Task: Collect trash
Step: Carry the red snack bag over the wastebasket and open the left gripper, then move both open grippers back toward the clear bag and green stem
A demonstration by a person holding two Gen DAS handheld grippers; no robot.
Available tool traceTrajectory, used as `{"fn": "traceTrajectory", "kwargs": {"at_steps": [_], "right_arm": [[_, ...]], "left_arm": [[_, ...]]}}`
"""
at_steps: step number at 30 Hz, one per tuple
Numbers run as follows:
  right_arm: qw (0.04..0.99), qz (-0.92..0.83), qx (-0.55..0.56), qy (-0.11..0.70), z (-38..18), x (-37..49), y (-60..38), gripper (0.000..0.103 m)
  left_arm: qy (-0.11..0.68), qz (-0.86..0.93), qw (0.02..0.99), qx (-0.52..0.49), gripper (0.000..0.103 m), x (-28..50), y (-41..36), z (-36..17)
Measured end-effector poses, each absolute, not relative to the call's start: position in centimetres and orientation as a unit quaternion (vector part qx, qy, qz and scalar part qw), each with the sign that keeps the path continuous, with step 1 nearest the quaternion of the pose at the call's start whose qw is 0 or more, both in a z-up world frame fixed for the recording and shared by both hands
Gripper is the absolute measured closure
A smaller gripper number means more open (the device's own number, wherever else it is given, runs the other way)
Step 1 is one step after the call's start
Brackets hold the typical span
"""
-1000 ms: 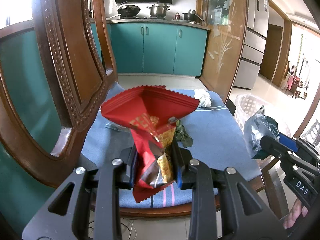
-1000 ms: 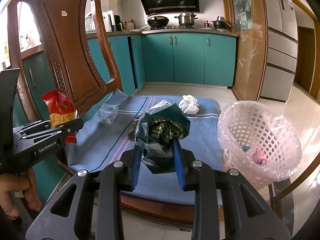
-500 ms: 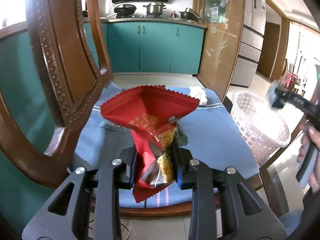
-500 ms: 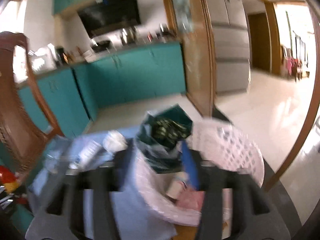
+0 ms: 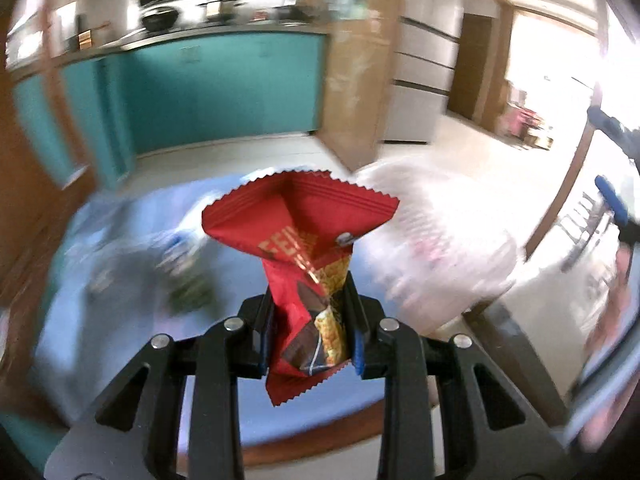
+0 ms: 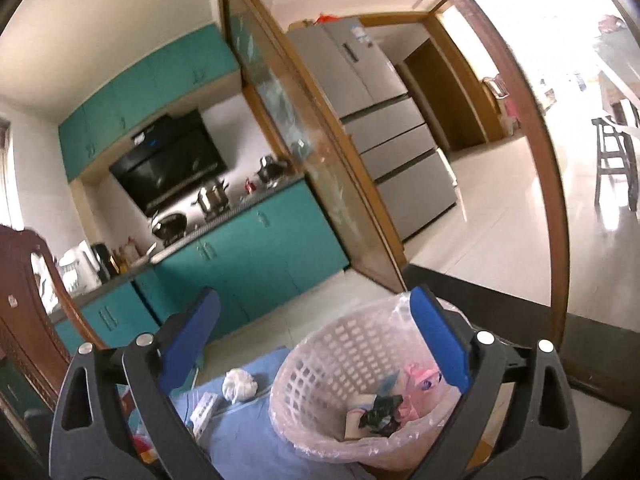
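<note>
My left gripper (image 5: 310, 334) was pinching a red snack bag (image 5: 304, 264) low on its crumpled neck, pads tight on both sides, zigzag top flared wide above the fingers and clear of everything. Left view was smeared w/ motion blur; I could make out blue cloth (image 5: 120, 312) under the bag, the table's wood edge (image 5: 320, 436) curving close below, and the pale basket (image 5: 432, 248) just to the right. My right gripper (image 6: 316, 340) had just been opening: jaws spread wide, nothing between them, tilted over the white basket (image 6: 320, 364). A dark wrapper (image 6: 380, 410) lay inside w/ pink and other scraps. Basket sat at the table's near corner, rim touching the cloth (image 6: 248, 440); a white paper wad (image 6: 239, 386) and a small box (image 6: 204, 412) lay on the cloth just left of it. Beyond the basket, open floor (image 6: 500, 220) ran to the fridge (image 6: 384, 128). Chair back (image 6: 24, 312) crowded the far left.
</note>
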State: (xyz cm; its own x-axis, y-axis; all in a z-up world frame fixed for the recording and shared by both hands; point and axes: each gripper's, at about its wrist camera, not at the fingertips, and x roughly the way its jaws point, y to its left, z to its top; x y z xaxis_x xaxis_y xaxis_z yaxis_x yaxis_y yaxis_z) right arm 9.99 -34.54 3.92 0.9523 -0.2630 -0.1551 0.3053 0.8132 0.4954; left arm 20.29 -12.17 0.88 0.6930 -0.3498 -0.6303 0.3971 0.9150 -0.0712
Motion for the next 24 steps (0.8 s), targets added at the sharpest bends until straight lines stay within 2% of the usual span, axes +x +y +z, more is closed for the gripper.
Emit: {"fn": "traceTrajectory", "kwargs": {"at_steps": [2, 4, 5, 6, 7, 12, 17, 24], "right_arm": [[0.947, -0.158, 0.276, 0.030, 4.0, 9.6, -35.0, 0.009], [0.944, -0.165, 0.285, 0.020, 3.8, 9.0, -35.8, 0.009], [0.943, -0.169, 0.288, 0.012, 3.8, 8.7, -36.0, 0.009], [0.942, -0.170, 0.288, 0.007, 3.9, 8.5, -36.2, 0.009], [0.943, -0.170, 0.288, 0.007, 4.0, 8.3, -36.2, 0.009], [0.947, -0.150, 0.283, 0.036, 3.8, 9.7, -36.0, 0.009], [0.953, -0.113, 0.268, 0.085, 3.7, 11.7, -34.1, 0.009], [0.967, -0.020, 0.170, 0.189, 2.7, 14.2, -26.1, 0.009]], "left_arm": [[0.326, -0.240, 0.914, 0.031, 0.073, 22.6, -17.1, 2.8], [0.318, -0.270, 0.908, 0.029, 0.067, 24.5, -21.0, 4.2], [0.309, -0.275, 0.910, 0.036, 0.052, 25.4, -22.9, 4.5], [0.308, -0.268, 0.912, 0.043, 0.026, 26.0, -23.9, 4.4], [0.311, -0.248, 0.916, 0.046, 0.020, 26.7, -24.6, 4.0], [0.320, -0.229, 0.918, 0.047, 0.015, 26.0, -21.1, 2.0], [0.312, -0.150, 0.938, 0.029, 0.010, 22.7, -11.3, 1.5], [0.306, -0.039, 0.951, -0.004, 0.006, 18.0, 0.2, 1.1]]}}
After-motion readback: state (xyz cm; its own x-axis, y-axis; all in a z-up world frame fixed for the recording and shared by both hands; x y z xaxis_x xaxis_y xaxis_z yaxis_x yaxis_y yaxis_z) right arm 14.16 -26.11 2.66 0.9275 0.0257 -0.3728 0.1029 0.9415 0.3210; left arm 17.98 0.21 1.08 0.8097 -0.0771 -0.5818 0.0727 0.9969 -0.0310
